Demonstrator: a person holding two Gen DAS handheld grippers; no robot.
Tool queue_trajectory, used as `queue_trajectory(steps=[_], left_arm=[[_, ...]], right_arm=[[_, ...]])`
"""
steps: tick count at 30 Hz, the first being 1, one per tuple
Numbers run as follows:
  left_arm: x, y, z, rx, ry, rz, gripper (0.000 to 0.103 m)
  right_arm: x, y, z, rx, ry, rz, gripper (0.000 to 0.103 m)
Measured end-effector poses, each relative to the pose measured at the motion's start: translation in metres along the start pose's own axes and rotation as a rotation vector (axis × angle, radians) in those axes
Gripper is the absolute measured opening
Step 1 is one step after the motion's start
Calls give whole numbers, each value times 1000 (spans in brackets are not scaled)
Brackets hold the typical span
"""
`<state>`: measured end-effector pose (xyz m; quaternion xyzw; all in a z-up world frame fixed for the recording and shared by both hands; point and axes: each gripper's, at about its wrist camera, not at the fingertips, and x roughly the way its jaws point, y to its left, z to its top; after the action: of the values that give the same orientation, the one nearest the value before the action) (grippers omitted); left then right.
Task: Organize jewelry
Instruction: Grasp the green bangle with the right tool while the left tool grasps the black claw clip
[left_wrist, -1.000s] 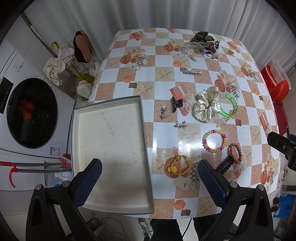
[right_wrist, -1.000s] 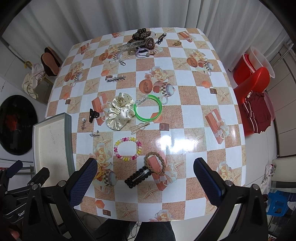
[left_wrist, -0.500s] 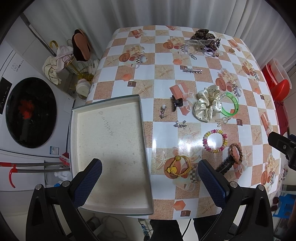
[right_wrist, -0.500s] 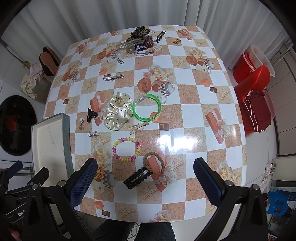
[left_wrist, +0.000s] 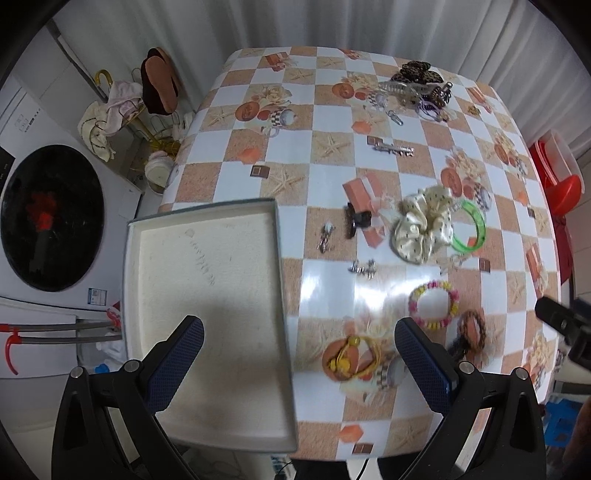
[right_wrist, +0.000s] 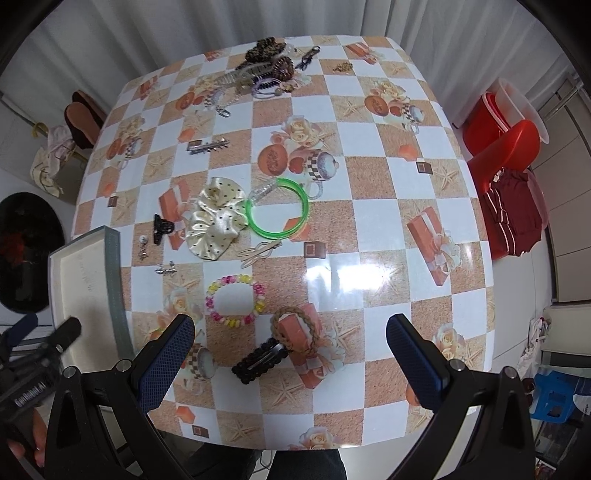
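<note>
Your left gripper (left_wrist: 299, 354) has drifted lower toward the table (left_wrist: 332, 155) since a second ago, its jaws spread wide and holding nothing, as are those of your right gripper (right_wrist: 290, 352). Below lie the beaded bracelet (right_wrist: 235, 300), braided leather band (right_wrist: 295, 328), glossy green bangle (right_wrist: 277, 207) and satin scrunchie (right_wrist: 216, 218), beside the shallow felt-lined tray (left_wrist: 207, 295).
</note>
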<state>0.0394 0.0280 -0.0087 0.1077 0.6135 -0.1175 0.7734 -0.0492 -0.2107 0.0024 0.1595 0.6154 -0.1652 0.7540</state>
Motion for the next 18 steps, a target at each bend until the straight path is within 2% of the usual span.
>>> queue_trajectory(steps=[5, 9, 11, 14, 16, 18], left_arm=[[19, -10, 25, 17, -17, -47, 103], [35, -19, 43, 29, -41, -55, 103], [46, -24, 50, 39, -40, -56, 95], [65, -33, 62, 55, -37, -52, 95], [74, -38, 68, 65, -35, -65, 88], [85, -43, 72, 74, -24, -76, 87]], right_arm=[[23, -11, 16, 33, 25, -3, 103], [40, -21, 28, 61, 32, -3, 103], [48, -24, 36, 70, 38, -3, 103], [62, -29, 48, 90, 42, -5, 103], [72, -32, 55, 106, 49, -1, 103], [82, -35, 62, 120, 57, 7, 100]])
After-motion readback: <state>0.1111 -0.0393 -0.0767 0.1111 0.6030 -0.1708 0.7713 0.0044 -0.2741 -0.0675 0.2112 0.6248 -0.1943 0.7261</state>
